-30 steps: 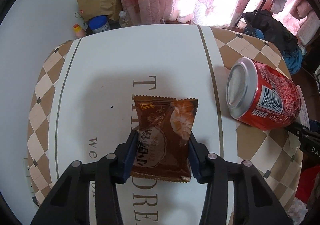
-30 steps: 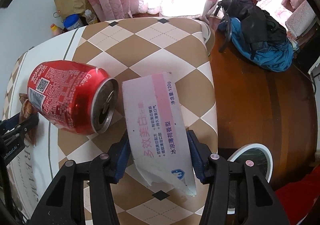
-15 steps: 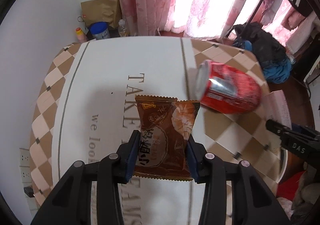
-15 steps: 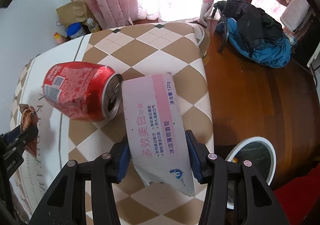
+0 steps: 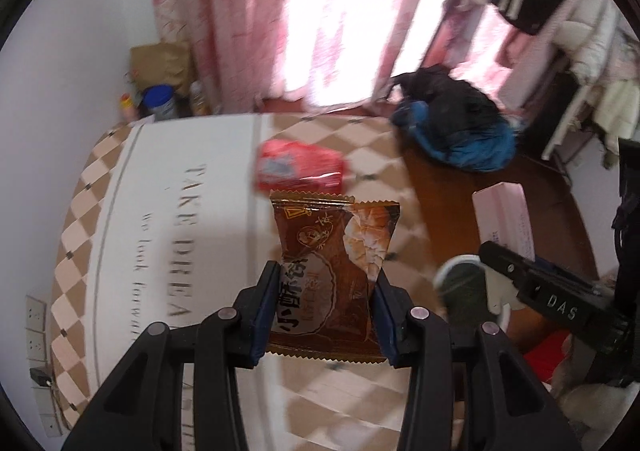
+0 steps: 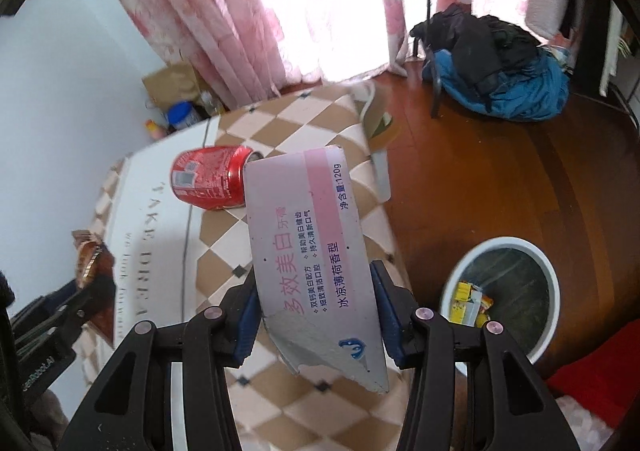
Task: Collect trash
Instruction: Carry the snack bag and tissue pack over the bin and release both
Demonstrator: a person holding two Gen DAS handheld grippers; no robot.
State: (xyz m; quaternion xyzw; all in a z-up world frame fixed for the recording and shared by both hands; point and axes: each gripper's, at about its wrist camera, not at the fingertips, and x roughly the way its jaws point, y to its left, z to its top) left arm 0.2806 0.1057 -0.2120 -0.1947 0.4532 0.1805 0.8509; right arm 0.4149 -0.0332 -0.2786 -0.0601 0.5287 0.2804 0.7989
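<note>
My left gripper is shut on a brown snack wrapper and holds it up above the table. My right gripper is shut on a white and pink toothpaste box, also lifted; the box shows in the left wrist view too. A red soda can lies on its side on the checkered table; it is blurred in the left wrist view. A white trash bin with some wrappers inside stands on the floor, right of the table.
A chair with dark and blue clothes stands on the wooden floor beyond the bin. A paper bag and bottles sit by the pink curtains behind the table. A red object lies at the lower right.
Both grippers have risen and swung right with their loads. The table and can look farther away, and the trash bin has come fully into the right wrist view.
</note>
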